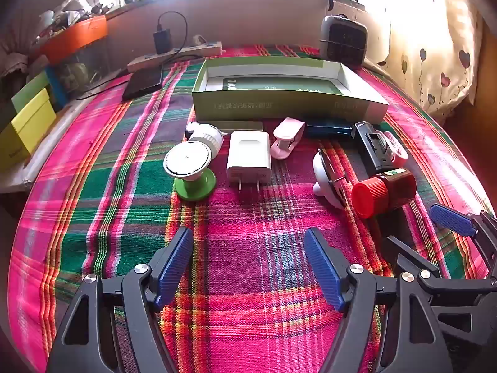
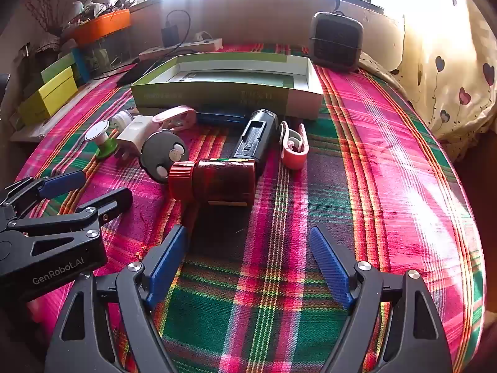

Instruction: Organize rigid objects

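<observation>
Left wrist view: left gripper [image 1: 248, 264] hangs spread wide and empty over the plaid cloth [image 1: 93, 186]. Ahead lies the white charger [image 1: 248, 158], light, stiff, probably slick; take its flat sides. The box [image 1: 289, 99] waits behind.

Right wrist view: right gripper [image 2: 248, 267] gapes empty too. The red-capped bottle [image 2: 214, 180] lies just ahead; grip its body, it may roll. Open cloth lies rightward.

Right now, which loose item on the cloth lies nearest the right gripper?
The brown bottle with the red cap, lying on its side; everything else sits farther back.
</observation>
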{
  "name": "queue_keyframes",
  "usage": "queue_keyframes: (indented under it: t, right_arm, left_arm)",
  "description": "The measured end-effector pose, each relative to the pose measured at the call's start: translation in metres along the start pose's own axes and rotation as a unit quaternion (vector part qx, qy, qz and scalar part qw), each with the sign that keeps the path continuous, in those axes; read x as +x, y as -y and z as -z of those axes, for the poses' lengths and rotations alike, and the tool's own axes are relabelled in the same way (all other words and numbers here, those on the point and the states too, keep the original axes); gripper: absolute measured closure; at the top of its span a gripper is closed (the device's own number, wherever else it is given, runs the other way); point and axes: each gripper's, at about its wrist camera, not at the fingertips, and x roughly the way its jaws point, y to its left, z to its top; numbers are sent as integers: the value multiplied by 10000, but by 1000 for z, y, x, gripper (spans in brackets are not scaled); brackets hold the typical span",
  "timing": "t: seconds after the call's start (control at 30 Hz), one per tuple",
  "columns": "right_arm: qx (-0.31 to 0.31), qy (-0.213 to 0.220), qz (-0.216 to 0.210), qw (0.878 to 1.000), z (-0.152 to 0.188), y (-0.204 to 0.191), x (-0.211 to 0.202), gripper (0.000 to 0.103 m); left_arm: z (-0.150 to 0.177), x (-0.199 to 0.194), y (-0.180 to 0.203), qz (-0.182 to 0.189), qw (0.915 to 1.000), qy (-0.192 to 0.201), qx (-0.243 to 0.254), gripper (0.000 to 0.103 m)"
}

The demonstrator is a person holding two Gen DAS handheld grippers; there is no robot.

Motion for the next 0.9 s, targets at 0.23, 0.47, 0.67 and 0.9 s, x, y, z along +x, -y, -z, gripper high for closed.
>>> queue_keyframes:
  t: [0.23,0.47,0.67,0.9]
  right_arm:
    - [-6,5,3,10000,0,0,0,22]
    - [-16,-2,13,10000,0,0,0,22]
    - [-20,-2,18,10000,0,0,0,22]
    - [-19,-2,17,10000,0,-1,0,22]
  left_arm:
    - [0,0,0,-18,10000,-1,14,29]
    - [0,0,-1,-16,10000,-4,14,28]
    - [0,0,0,-33,10000,-6,27,28]
    - [0,0,0,-37,10000,-6,30,28]
